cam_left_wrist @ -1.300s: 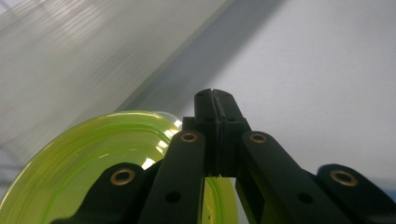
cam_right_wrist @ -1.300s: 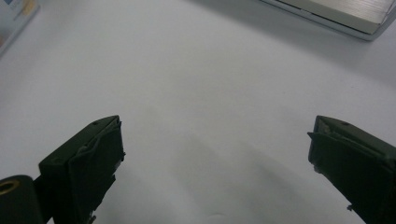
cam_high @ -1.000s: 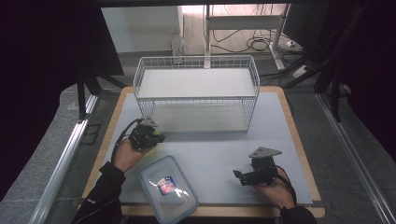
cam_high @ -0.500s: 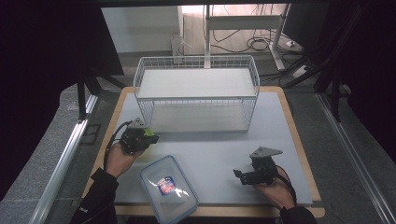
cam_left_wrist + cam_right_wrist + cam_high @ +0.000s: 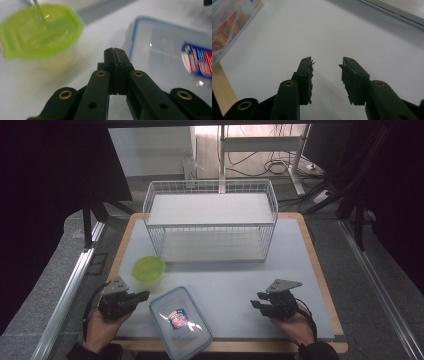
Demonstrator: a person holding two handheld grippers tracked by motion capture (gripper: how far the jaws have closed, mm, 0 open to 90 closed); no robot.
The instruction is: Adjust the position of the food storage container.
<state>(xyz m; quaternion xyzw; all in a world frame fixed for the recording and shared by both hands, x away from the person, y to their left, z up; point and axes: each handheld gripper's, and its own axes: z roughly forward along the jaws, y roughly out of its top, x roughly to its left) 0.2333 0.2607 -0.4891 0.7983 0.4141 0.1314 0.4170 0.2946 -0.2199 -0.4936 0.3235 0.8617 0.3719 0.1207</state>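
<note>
Table (image 5: 300, 250), grey mat: white wire basket (image 5: 210, 220) at the far side. Green-lidded tub (image 5: 148, 268) near the basket's front left corner. Clear blue-rimmed box (image 5: 180, 320) at the near edge. Left claw (image 5: 141, 295), jaws pressed together, empty, between tub and box. Right claw (image 5: 256, 305), jaws apart, empty, over bare mat.
</note>
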